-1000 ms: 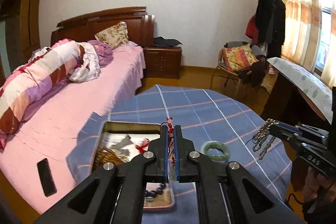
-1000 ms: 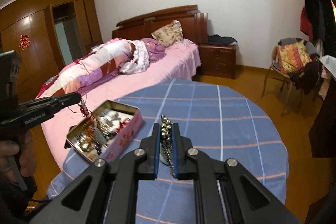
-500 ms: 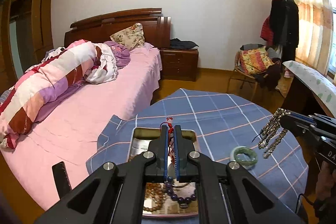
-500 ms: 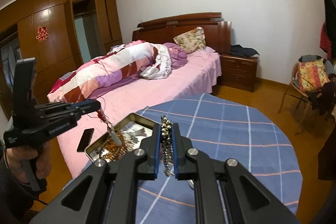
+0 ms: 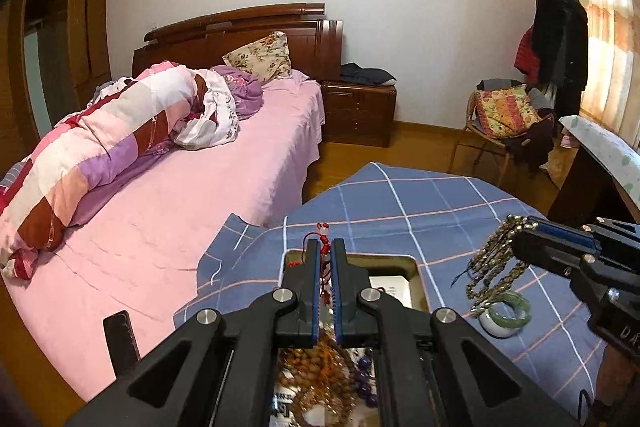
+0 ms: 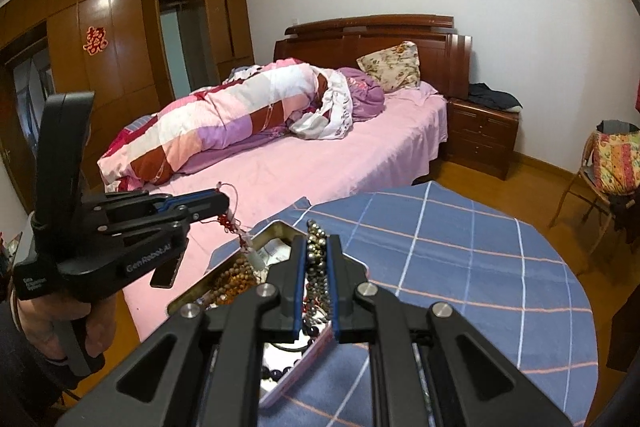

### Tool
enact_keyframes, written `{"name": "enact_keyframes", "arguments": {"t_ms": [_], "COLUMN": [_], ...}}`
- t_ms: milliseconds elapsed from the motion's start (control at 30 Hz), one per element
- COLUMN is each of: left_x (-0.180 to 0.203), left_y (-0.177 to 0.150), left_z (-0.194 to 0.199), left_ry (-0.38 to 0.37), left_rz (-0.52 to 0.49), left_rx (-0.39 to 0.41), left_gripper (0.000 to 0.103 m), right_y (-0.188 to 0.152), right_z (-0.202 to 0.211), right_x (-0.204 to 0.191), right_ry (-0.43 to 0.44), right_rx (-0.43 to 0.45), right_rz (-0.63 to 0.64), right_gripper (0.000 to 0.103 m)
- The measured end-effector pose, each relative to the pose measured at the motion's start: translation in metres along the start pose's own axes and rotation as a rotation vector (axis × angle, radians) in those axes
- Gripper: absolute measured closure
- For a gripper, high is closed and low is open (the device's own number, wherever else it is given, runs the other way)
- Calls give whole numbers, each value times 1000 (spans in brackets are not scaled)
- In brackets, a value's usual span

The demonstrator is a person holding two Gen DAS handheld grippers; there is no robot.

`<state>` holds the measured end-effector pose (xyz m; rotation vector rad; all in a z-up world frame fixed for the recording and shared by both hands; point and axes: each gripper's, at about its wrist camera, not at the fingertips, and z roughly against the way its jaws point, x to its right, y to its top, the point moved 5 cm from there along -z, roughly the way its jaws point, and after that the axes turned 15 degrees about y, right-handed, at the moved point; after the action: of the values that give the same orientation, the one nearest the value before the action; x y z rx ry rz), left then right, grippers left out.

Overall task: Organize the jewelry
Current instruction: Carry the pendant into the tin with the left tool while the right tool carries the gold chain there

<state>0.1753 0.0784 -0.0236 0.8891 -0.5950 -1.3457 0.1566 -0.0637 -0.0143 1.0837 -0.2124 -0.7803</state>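
Blue-checked tabletop (image 5: 440, 203) beside pink bed (image 5: 208, 195). Left tongs (image 5: 326, 259) pinch red cord charm (image 5: 325, 233) above tin (image 6: 280, 227); right tongs (image 6: 317, 259) clamp metal bead chain (image 6: 314, 247), possibly necklace.

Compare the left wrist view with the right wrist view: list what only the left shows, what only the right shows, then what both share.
Only the left wrist view: a green jade bangle lying on the blue checked tablecloth, plus the curtained window and hanging coats.

Only the right wrist view: the wooden wardrobe with a red paper ornament.

Both: the open tin of beads, the left gripper shut on a red cord charm, the right gripper shut on a metal bead chain, and the pink bed.
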Motion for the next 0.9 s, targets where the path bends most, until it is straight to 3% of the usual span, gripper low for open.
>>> {"name": "enact_keyframes", "arguments": {"t_ms": [300, 900], "left_x": [1, 6], "left_y": [10, -8], "left_z": [-22, -60], "left_ry": [18, 51], "left_rz": [-23, -60], "left_rx": [-3, -71], "left_gripper": [99, 99], "right_y": [-1, -9], "right_z": [-33, -75], "right_x": [6, 25], "right_ry": [-18, -40], "right_rx": [-56, -123], "right_rz": [10, -22], "right_gripper": [91, 91]}}
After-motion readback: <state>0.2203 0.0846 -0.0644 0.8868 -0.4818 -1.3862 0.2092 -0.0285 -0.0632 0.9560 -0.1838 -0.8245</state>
